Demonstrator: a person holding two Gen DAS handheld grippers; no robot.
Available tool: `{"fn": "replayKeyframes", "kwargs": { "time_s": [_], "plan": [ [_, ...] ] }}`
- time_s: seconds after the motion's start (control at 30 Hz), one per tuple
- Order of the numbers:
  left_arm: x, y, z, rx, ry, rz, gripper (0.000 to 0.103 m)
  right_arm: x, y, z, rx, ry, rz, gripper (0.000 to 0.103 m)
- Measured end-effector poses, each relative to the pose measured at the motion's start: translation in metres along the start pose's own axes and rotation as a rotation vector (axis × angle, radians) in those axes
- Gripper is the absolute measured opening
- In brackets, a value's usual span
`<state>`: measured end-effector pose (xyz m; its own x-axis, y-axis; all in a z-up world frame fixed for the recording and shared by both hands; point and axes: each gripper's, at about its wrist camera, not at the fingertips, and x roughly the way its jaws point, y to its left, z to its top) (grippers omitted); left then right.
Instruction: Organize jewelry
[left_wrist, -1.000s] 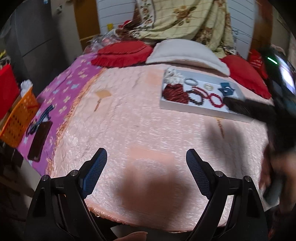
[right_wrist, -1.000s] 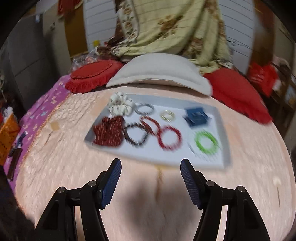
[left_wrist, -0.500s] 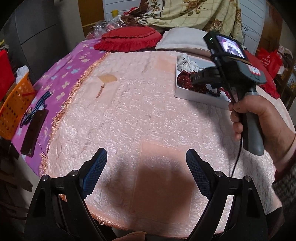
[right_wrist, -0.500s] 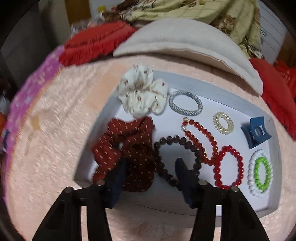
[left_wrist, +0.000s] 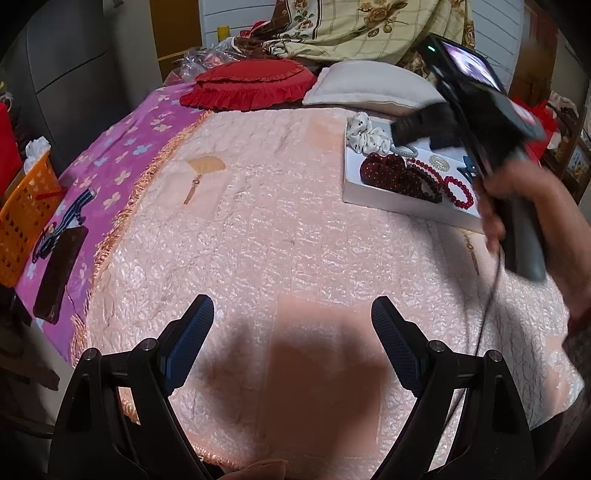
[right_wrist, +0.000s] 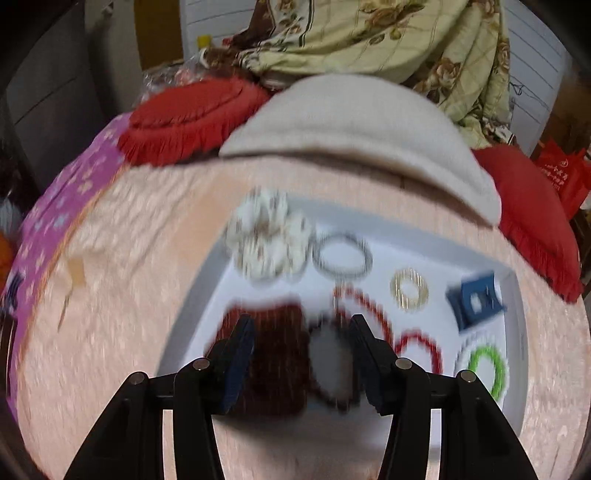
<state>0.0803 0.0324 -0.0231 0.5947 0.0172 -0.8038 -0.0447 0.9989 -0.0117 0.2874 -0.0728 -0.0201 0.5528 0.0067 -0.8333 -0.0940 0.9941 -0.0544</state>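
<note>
A white tray (right_wrist: 207, 295) lies on the pink bedspread and also shows in the left wrist view (left_wrist: 384, 199). It holds a dark red dotted scrunchie (right_wrist: 277, 350), a white scrunchie (right_wrist: 269, 240), a grey ring (right_wrist: 341, 258), a gold ring (right_wrist: 409, 290), red bead bracelets (right_wrist: 417, 347), a blue hair claw (right_wrist: 474, 301) and a green ring (right_wrist: 487, 367). My right gripper (right_wrist: 301, 354) is open over the tray, its fingers on either side of the dark red scrunchie and a dark bead bracelet. My left gripper (left_wrist: 291, 343) is open and empty above the near bedspread.
A beige pillow (left_wrist: 369, 86) and red cushions (left_wrist: 251, 83) lie behind the tray. An orange basket (left_wrist: 22, 218) and a dark flat case (left_wrist: 59, 269) sit at the left on the purple sheet. The right wrist view is blurred.
My right gripper has gone forward and down over the tray, and its fingers now stand closer together around the dark red scrunchie. My left gripper has stayed open in place.
</note>
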Motion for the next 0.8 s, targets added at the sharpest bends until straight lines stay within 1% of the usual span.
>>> {"fn": "replayKeyframes", "kwargs": {
  "time_s": [0.1,0.2,0.27,0.37,0.43,0.5,0.6,0.63,0.7,0.8],
  "plan": [
    [0.002,0.002,0.001,0.0,-0.005,-0.004,0.087,0.022,0.005,0.033,0.017,-0.003,-0.018,0.051],
    [0.007,0.004,0.003,0.005,-0.002,-0.007,0.087,0.053,0.003,0.057,0.069,0.025,-0.04,0.051],
    [0.011,0.005,0.003,0.01,0.005,-0.01,0.087,0.071,0.003,0.064,0.079,0.053,-0.049,0.051],
    [0.018,0.006,0.003,0.017,0.017,-0.016,0.087,0.091,0.013,0.059,0.007,0.11,-0.102,0.05],
    [0.021,0.006,0.003,0.011,0.022,-0.014,0.087,0.094,0.019,0.051,-0.045,0.127,-0.132,0.05],
    [0.022,0.007,0.003,0.003,0.028,-0.016,0.087,0.09,0.022,0.045,-0.078,0.127,-0.153,0.05],
    [0.021,0.006,0.002,0.003,0.028,-0.007,0.087,0.085,0.021,0.038,-0.085,0.147,-0.154,0.05],
    [0.019,0.006,0.002,0.003,0.027,-0.006,0.087,0.08,0.021,0.037,-0.089,0.138,-0.155,0.05],
    [0.015,0.006,0.002,0.001,0.022,0.0,0.087,0.059,0.016,0.036,-0.069,0.079,-0.144,0.051],
    [0.009,0.007,0.002,-0.005,0.015,0.02,0.087,0.011,0.001,0.021,-0.022,-0.007,-0.061,0.052]
  ]
}}
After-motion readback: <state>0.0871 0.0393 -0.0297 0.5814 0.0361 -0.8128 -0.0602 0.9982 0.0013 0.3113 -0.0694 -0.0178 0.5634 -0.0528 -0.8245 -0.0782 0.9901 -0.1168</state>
